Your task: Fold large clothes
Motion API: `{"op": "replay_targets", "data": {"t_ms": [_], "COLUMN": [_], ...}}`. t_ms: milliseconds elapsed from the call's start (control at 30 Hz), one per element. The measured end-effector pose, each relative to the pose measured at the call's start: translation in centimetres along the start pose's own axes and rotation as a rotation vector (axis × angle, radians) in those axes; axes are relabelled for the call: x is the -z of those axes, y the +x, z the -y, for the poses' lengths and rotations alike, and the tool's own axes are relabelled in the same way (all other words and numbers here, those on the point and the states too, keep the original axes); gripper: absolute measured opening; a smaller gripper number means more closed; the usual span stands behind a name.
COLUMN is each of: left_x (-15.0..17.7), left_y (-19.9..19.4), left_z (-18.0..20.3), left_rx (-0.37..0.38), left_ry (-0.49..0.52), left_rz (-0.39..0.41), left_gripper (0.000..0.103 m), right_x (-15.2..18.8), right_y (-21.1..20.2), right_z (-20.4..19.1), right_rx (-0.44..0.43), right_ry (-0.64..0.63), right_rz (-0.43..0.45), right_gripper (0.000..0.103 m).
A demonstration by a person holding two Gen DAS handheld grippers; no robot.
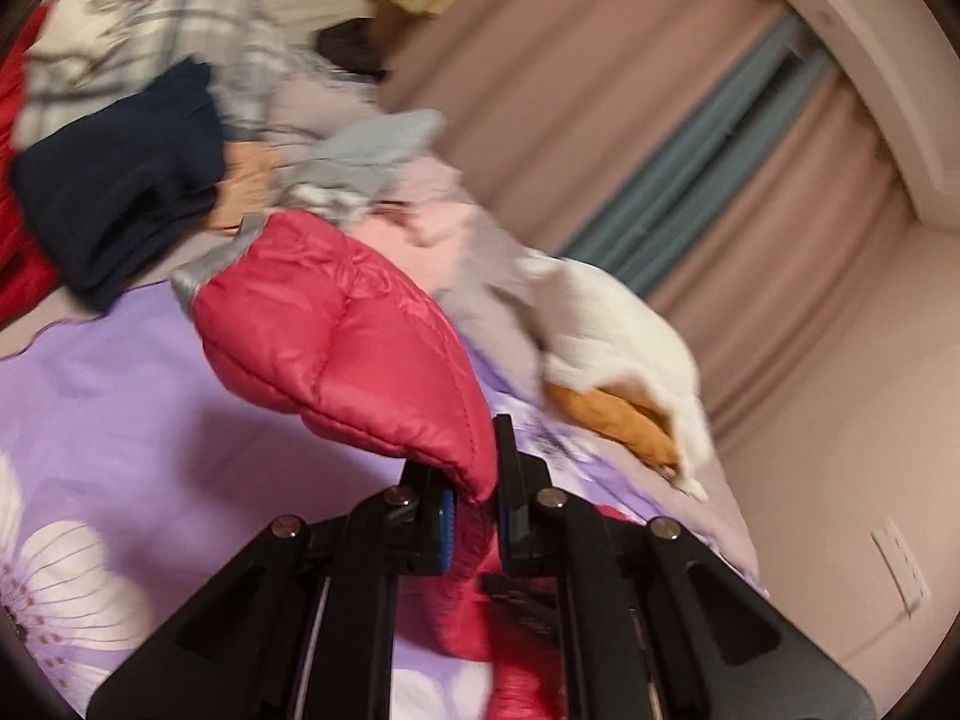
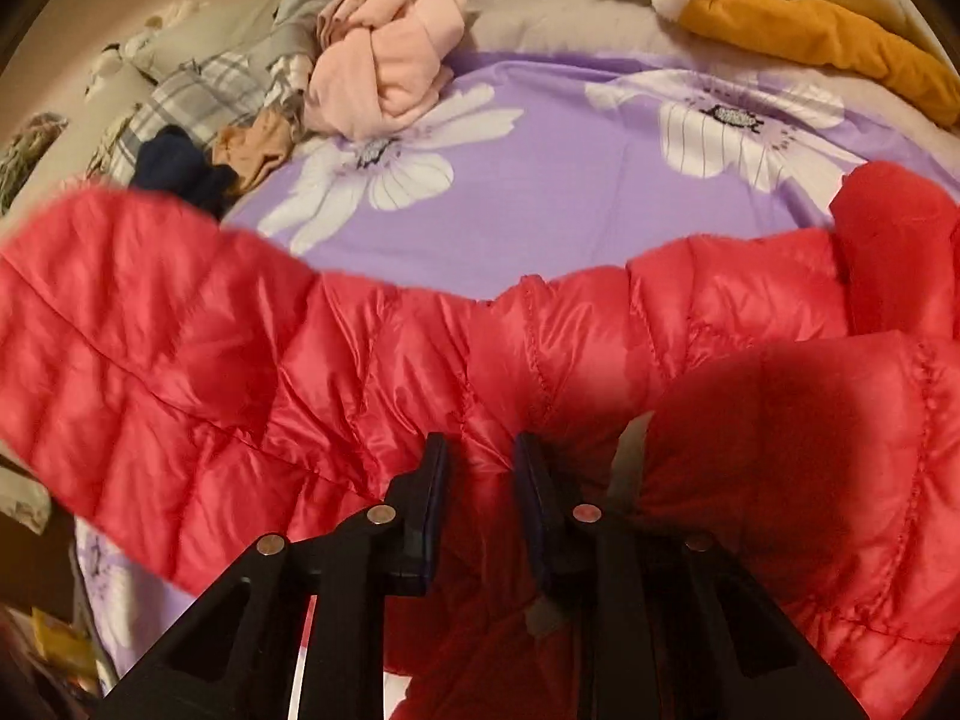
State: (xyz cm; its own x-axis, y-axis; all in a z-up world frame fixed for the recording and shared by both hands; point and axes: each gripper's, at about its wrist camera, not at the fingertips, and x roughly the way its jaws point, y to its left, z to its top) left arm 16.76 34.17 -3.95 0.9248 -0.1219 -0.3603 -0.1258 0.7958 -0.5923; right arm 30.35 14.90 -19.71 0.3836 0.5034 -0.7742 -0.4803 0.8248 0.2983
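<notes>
jacket (image 2: 420, 360): glossy quilted nylon | bedsheet (image 2: 540, 192): smooth matt cloth | fingers (image 2: 432, 480): matt black plastic

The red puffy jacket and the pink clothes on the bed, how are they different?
The red puffy jacket is shiny, quilted and spread wide; the pink clothes are soft, matte and bunched in a heap. The jacket is gripped by the right gripper; the pink clothes lie untouched. Both are over the purple flowered bedsheet.
</notes>
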Motion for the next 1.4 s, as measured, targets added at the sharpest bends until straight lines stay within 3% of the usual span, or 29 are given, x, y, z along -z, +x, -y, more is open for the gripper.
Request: {"op": "replay_targets", "data": {"t_ms": [200,400,633,767,833,867,1000,1133,1167,1200,1400], "left_x": [1.5,4.4,9.8,13.9,15.7,16.3,18.7,19.9,20.2,20.4,19.7], "left_y": [1.7,3.3,7.0,9.9,11.2,11.7,13.6,14.0,14.4,14.8,14.8], "left_z": [7.1,12.8,18.1,20.1,20.4,20.4,21.0,21.2,21.1,20.9,19.5], "left_rx": [0.061,0.099,0.112,0.112,0.100,0.100,0.107,0.122,0.146,0.174,0.226], "left_ry": [0.141,0.272,0.413,0.466,0.471,0.468,0.487,0.520,0.511,0.486,0.392], "left_rz": [-0.052,-0.126,-0.244,-0.344,-0.391,-0.411,-0.501,-0.550,-0.584,-0.623,-0.661], "left_gripper": [0.009,0.009,0.009,0.010,0.010,0.010,0.013,0.026,0.039,0.044,0.059], "right_x": [0.7,3.4,7.1,8.7,9.4,9.4,10.3,10.3,10.5,10.4,10.9], "right_y": [-2.7,-10.3,-16.9,-18.2,-18.3,-18.0,-17.4,-17.3,-17.4,-17.4,-18.4], "right_z": [0.9,3.8,12.7,15.4,16.5,16.9,18.7,19.7,20.0,20.0,20.6], "right_rx": [-0.113,-0.275,-0.499,-0.550,-0.611,-0.629,-0.711,-0.756,-0.765,-0.785,-0.830], "right_ry": [0.072,0.181,0.481,0.546,0.598,0.623,0.708,0.747,0.754,0.759,0.769], "right_rz": [-0.016,0.108,0.284,0.315,0.321,0.319,0.314,0.318,0.316,0.321,0.368], "right_gripper": [0.026,0.027,0.046,0.048,0.065,0.067,0.069,0.075,0.076,0.076,0.083]}}
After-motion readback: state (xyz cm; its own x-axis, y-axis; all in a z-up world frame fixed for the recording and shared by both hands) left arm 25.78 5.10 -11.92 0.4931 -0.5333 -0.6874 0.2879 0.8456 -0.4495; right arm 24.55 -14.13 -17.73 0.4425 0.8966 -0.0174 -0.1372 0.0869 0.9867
